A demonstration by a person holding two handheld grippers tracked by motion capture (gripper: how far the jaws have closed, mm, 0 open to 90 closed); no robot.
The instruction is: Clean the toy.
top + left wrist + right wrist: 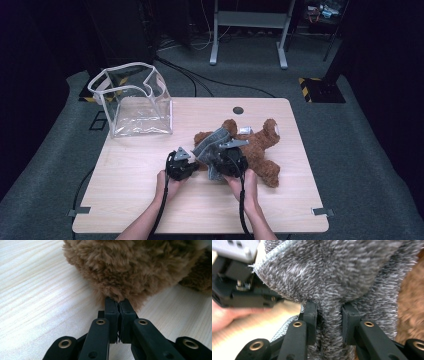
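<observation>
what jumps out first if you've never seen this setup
A brown teddy bear lies at the middle of the wooden table, with a grey knitted garment draped over it. The right hand-held gripper is shut on a fold of that garment, while the left hand-held gripper is shut on a tuft of the bear's fur. A clear plastic bag stands open at the table's far left corner.
</observation>
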